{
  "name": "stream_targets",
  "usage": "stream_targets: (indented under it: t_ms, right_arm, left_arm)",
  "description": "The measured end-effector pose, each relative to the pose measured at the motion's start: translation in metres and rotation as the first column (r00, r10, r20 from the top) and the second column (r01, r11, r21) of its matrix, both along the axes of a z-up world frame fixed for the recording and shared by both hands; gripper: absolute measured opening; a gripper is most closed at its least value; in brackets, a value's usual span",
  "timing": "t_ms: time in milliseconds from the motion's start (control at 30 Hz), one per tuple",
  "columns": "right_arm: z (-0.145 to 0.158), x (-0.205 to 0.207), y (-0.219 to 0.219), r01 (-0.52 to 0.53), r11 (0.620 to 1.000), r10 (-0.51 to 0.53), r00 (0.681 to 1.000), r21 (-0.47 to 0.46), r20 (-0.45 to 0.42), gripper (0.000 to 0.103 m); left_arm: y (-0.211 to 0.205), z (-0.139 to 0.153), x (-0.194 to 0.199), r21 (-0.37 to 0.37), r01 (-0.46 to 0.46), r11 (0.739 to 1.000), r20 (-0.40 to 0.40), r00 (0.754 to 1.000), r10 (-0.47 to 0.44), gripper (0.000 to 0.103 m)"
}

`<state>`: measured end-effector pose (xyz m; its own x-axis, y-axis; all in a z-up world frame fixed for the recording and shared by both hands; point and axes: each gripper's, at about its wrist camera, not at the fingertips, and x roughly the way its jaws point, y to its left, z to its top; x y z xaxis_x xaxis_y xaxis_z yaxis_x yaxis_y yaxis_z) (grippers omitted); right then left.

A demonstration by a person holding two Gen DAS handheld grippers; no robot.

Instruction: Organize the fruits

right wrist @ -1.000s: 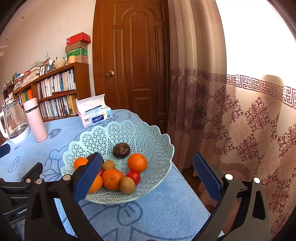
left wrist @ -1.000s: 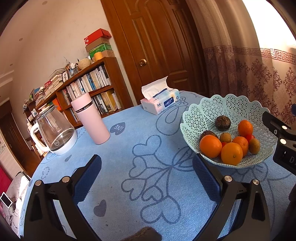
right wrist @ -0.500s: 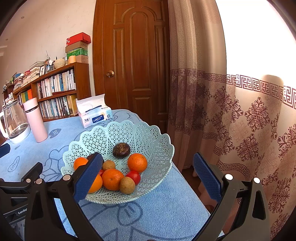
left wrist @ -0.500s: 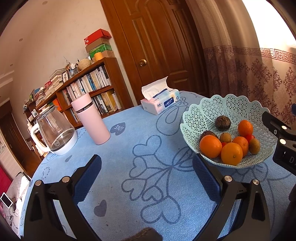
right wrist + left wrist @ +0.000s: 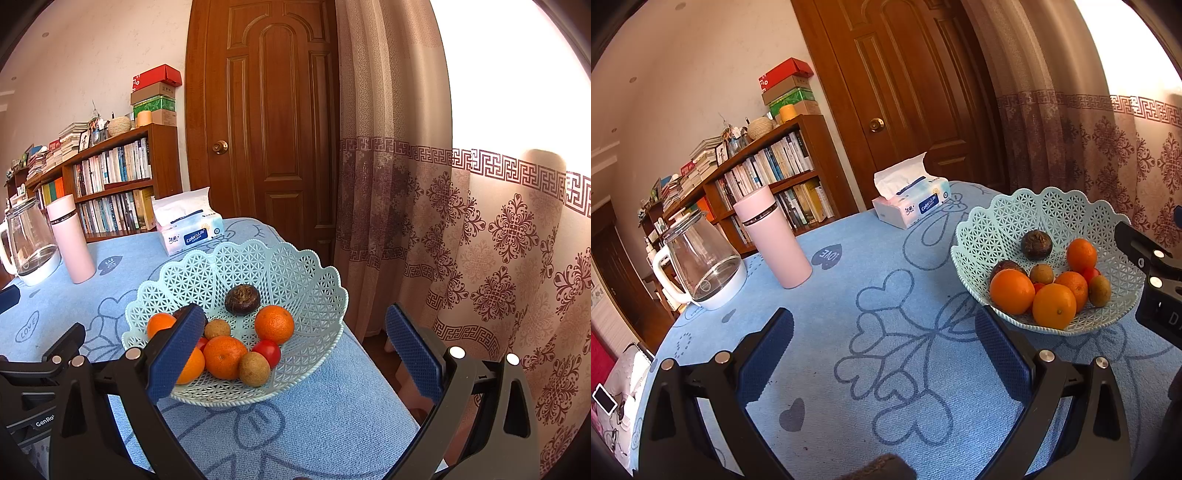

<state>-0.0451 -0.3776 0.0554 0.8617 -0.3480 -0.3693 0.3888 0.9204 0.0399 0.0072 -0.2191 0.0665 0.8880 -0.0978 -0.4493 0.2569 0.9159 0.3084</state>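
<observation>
A pale green lattice basket [image 5: 1008, 225] [image 5: 295, 269] stands on the blue tablecloth and holds several oranges [image 5: 1012, 291] [image 5: 274, 324], small brown fruits [image 5: 254, 368], dark round fruits [image 5: 242, 300] and red tomatoes [image 5: 267, 351]. My left gripper [image 5: 884, 354] hangs open over bare cloth, left of the basket, holding nothing. My right gripper [image 5: 294, 347] is open too, just in front of the basket, its left finger [image 5: 177, 350] overlapping the basket's near-left rim. Part of the right gripper's body shows at the right edge of the left wrist view.
A tissue pack [image 5: 910, 205] lies behind the basket. A pink flask [image 5: 772, 236] and a glass kettle [image 5: 701, 266] stand at the far left of the table. Bookshelf, wooden door and patterned curtain are beyond. The table edge [image 5: 373, 369] runs just right of the basket.
</observation>
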Motion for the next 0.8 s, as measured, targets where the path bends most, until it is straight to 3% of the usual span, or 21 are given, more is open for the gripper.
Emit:
stream_targets:
  t_ms: [533, 800]
  right_arm:
    - [0.001, -0.001, -0.001, 0.003, 1.000, -0.003, 1.000, 0.004, 0.002, 0.100]
    - [0.006, -0.007, 0.003, -0.013, 1.000, 0.012, 1.000, 0.013, 0.019, 0.100]
  left_arm:
    - [0.008, 0.009, -0.006, -0.041, 0.008, 0.999, 0.001, 1.000, -0.008, 0.098]
    - [0.054, 0.002, -0.003, -0.118, -0.077, 0.990, -0.146, 0.988, 0.059, 0.098]
